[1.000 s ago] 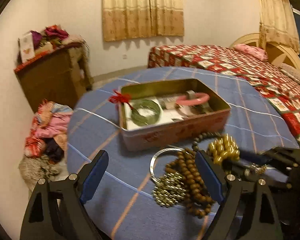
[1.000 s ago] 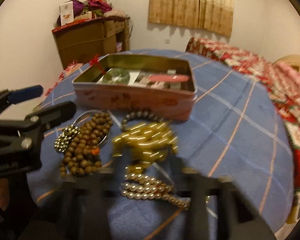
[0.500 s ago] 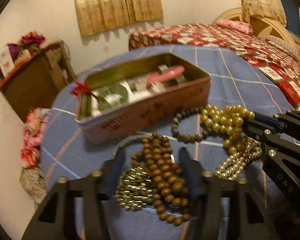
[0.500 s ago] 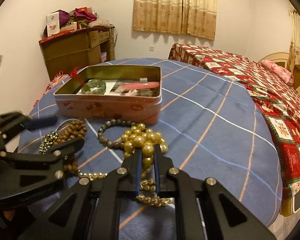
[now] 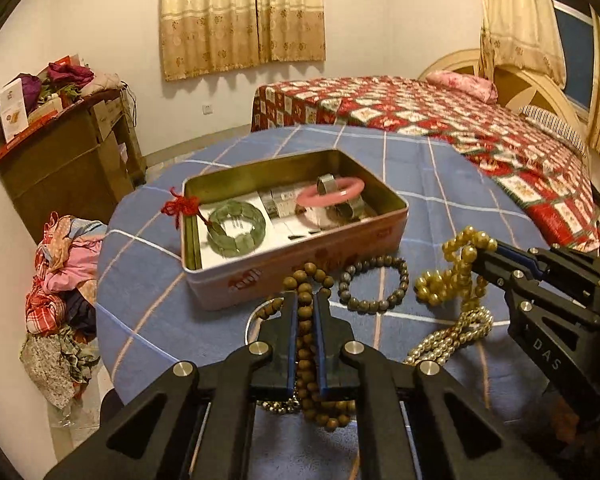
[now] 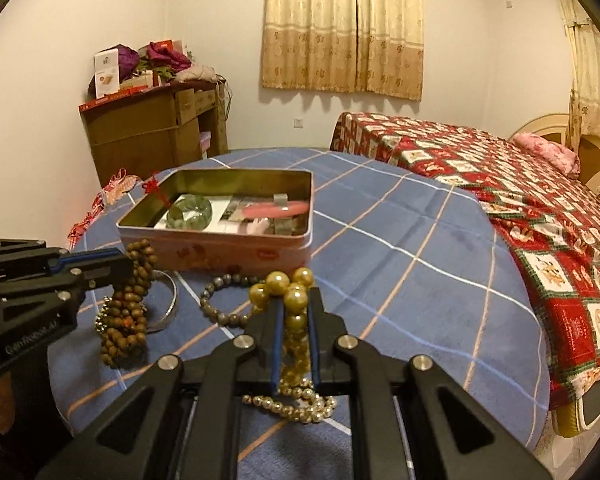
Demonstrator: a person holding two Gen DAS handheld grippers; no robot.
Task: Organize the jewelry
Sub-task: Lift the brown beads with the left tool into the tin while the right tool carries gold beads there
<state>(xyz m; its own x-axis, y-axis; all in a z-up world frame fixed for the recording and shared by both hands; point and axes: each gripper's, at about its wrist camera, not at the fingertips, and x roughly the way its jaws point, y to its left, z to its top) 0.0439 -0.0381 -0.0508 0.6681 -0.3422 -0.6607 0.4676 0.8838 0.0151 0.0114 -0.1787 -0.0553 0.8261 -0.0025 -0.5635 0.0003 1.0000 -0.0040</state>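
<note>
A: Since the earlier frame the left tongs (image 5: 304, 312) have just been closing; they now pinch the brown wooden bead strand (image 5: 305, 344) between the pads, part of it raised off the table (image 5: 440, 184).

B: Right tongs (image 6: 294, 320)?

A: Clamped on the large gold beads (image 6: 290, 290), lifted a little; a smaller pearl-like chain (image 6: 296, 406) trails from it on the cloth. Open tin box (image 5: 292, 256) sits just beyond both, holding a green bangle (image 5: 236, 228) and a pink bangle (image 5: 330, 196).

B: Loose items?

A: Grey bead bracelet (image 5: 374, 284) flat between the two strands; a silver bangle (image 6: 168, 300) under the wooden beads.

B: Risks?

A: My judgement: each grip is on only a few beads, so round beads may roll out of the pads. Hanging loops could snag the tin rim or drag the silver bangle and the chain along. Both strands lifted together might tangle.
</note>
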